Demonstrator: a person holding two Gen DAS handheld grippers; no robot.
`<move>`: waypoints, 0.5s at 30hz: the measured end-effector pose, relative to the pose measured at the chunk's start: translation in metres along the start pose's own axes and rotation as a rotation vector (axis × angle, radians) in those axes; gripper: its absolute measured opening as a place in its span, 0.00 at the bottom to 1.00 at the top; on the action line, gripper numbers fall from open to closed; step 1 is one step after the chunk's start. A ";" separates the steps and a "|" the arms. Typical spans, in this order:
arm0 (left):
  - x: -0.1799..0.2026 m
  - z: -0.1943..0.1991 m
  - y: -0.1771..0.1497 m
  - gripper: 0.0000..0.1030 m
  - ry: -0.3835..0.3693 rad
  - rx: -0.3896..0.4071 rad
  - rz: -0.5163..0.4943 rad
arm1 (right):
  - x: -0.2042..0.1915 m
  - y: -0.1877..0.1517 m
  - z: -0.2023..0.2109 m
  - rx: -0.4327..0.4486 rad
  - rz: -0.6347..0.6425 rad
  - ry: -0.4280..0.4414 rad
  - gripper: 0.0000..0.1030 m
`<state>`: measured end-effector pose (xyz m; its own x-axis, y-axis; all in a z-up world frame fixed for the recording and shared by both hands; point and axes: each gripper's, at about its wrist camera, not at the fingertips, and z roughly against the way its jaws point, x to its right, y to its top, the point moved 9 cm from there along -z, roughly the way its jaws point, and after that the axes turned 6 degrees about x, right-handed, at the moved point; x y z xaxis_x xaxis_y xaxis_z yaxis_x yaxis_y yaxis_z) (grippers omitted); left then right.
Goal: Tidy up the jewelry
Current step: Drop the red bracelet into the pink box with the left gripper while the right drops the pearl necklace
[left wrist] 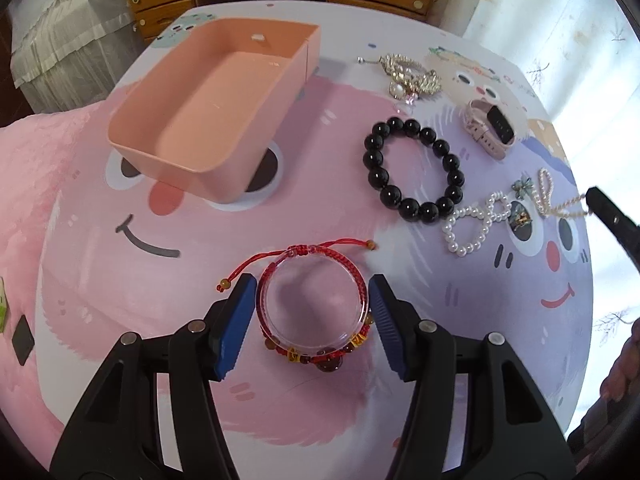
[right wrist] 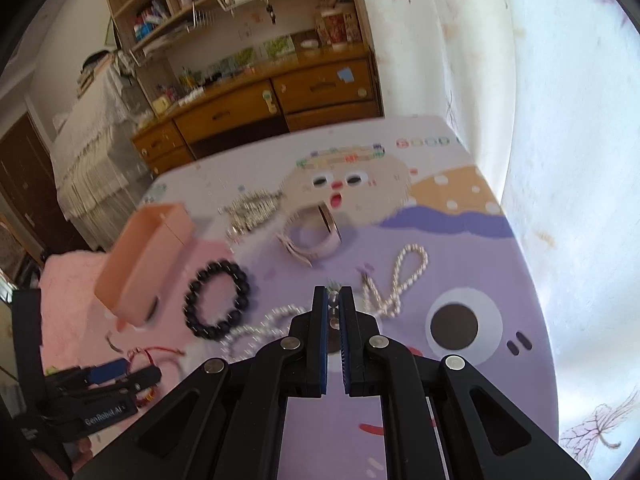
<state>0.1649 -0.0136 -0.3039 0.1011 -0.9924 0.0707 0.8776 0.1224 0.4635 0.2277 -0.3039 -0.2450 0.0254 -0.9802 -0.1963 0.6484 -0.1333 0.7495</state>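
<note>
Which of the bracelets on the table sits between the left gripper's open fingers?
The red braided cord bracelet, lying flat between the left gripper pads. The black bead bracelet lies farther away, near the white pearl strand.

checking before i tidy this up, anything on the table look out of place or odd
Nothing looks damaged or spilled. The jewelry simply lies loose on the table while the peach box is empty. The pearl necklace sprawls in untidy loops touching the black bead bracelet, and the red cord bracelet sits between the open left hand-held gripper fingers.

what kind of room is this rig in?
Likely a home bedroom: a table with a cartoon cover beside a wooden drawer unit, cluttered shelves above it, and floral curtains.
</note>
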 end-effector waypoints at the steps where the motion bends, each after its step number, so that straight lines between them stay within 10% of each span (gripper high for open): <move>1: -0.002 0.005 0.002 0.53 -0.014 0.008 -0.010 | -0.005 0.008 0.008 0.027 0.004 0.000 0.05; 15: -0.044 0.075 0.080 0.54 -0.141 0.160 -0.201 | -0.144 0.118 0.091 0.319 0.072 0.120 0.05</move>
<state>0.1951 0.0414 -0.2040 -0.1432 -0.9865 0.0798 0.7873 -0.0647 0.6132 0.2319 -0.1916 -0.0706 0.1635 -0.9672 -0.1944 0.3721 -0.1221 0.9201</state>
